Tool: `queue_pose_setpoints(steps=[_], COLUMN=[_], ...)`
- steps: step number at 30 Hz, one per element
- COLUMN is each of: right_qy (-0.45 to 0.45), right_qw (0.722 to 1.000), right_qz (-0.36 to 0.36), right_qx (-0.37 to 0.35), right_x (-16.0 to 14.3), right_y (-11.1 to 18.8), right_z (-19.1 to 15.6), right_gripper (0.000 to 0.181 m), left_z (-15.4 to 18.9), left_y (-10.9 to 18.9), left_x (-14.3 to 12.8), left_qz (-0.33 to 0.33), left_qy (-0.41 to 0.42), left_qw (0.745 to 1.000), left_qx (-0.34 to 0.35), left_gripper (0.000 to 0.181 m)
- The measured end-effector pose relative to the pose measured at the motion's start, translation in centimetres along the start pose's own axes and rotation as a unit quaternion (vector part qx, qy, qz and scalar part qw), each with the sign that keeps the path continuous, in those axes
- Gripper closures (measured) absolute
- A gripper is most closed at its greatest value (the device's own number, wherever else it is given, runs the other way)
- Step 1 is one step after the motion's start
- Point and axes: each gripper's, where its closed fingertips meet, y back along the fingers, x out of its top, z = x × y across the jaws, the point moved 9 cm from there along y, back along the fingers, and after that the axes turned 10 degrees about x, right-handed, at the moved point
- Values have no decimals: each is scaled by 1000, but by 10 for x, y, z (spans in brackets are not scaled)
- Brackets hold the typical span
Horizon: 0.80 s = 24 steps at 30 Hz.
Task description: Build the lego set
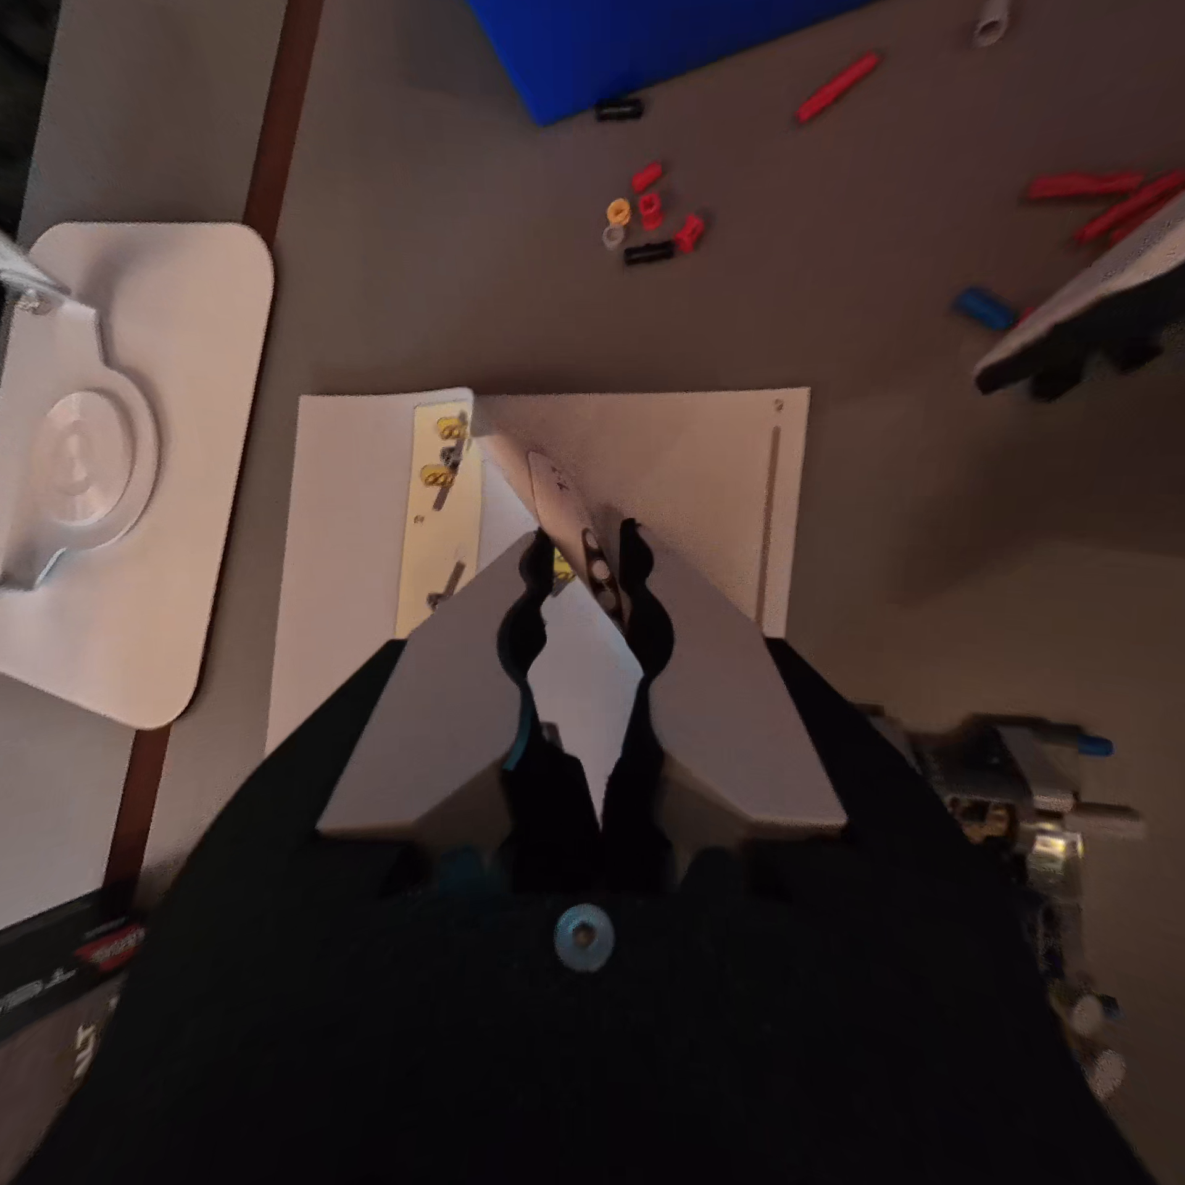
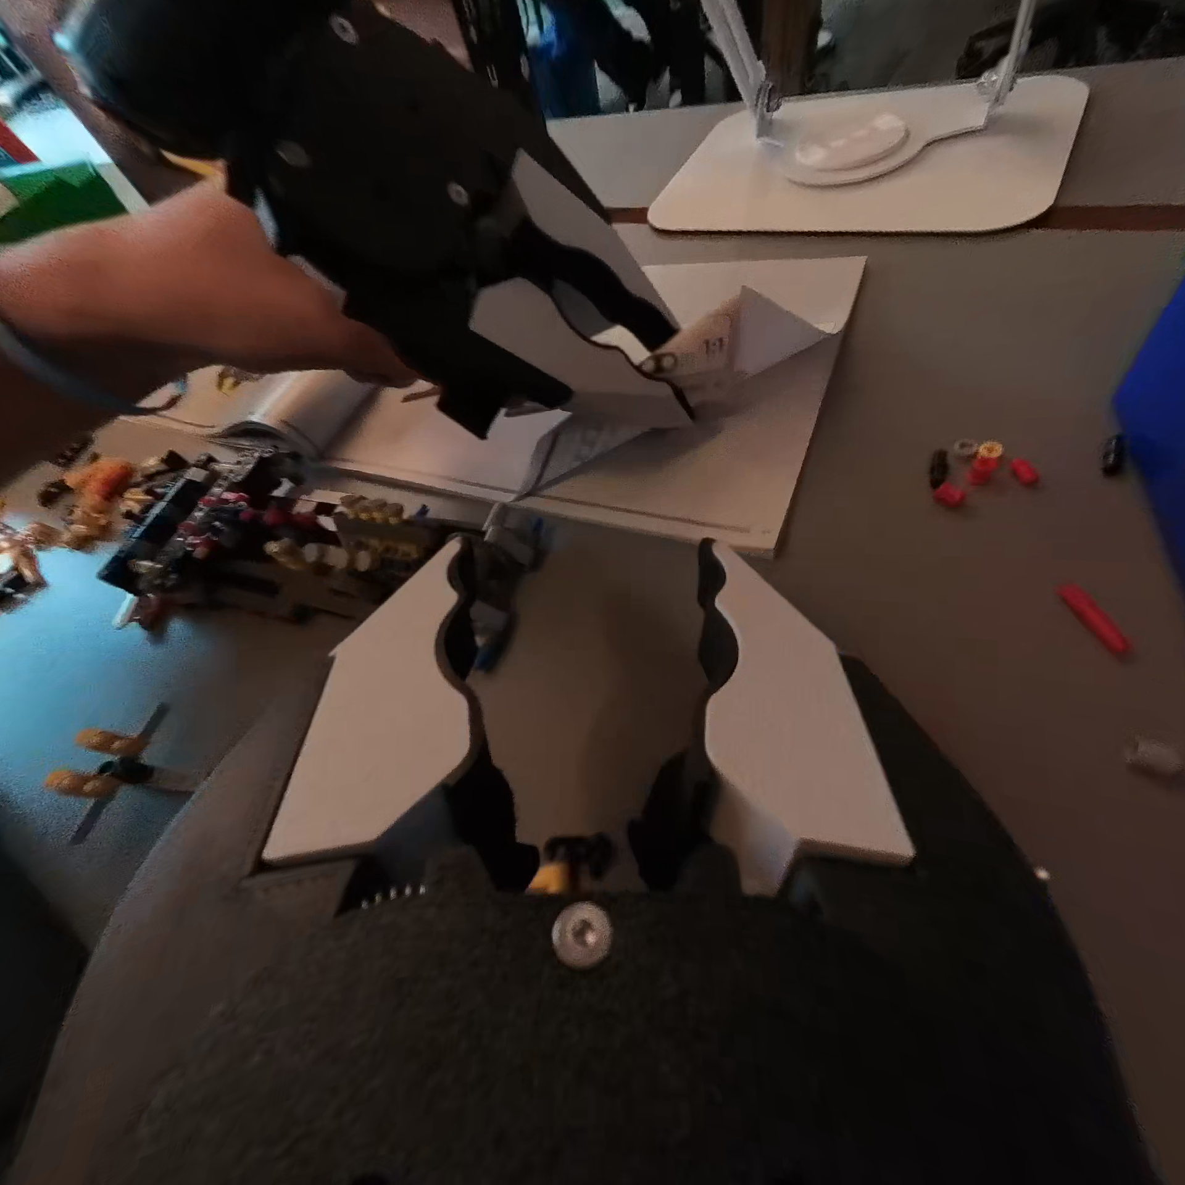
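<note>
The open instruction booklet [image 1: 692,462] lies flat on the grey table. My left gripper [image 1: 587,545] is shut on the corner of one booklet page [image 1: 564,494] and holds it curled up off the booklet. The right wrist view shows the same pinch, with the left gripper [image 2: 673,369] on the lifted page [image 2: 763,320]. My right gripper [image 2: 580,558] is open and empty, hovering over the table just in front of the booklet [image 2: 737,462]. The partly built dark lego model [image 2: 256,526] sits to its left, and also shows in the left wrist view [image 1: 1000,789].
A cluster of small red, yellow and black pieces [image 1: 654,215] lies beyond the booklet. A loose red beam [image 2: 1093,619] and a grey piece [image 2: 1151,756] lie right. A blue bin [image 1: 641,51] stands at the far side. A white stand base [image 2: 885,160] sits behind the booklet. One gripper's finger ends stand about 10 cm off the other's. The grey piece [image 2: 1151,756] lies around 12 cm away from my right fingertips.
</note>
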Motion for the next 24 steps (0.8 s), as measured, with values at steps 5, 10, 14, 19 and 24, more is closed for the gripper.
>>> queue_pose_setpoints(steps=[5,10,14,19,24], right_qy=[22,23,75,81,123], right_qw=[999,996,996,984,968], right_qz=[-25,-28,-34,-39,-75], right_qx=[27,77,21,151,207], right_x=[22,54,74,89,95], right_y=[-32,-75,-113,-158,-194], right_z=[4,-2,-16,-69,-120], right_gripper=[108,109,88,67,72], left_z=[-21,-52,-71,-82,-83], left_y=[24,65,106,169,234], left_x=[-9,-25,-49,-99,-171], left_qz=[35,111,181,247,269], left_qy=[70,222,327,400,445], left_qw=[997,967,923,878,854], left_qx=[-3,-53,-88,-89,-17], left_gripper=[168,168,166,166,170])
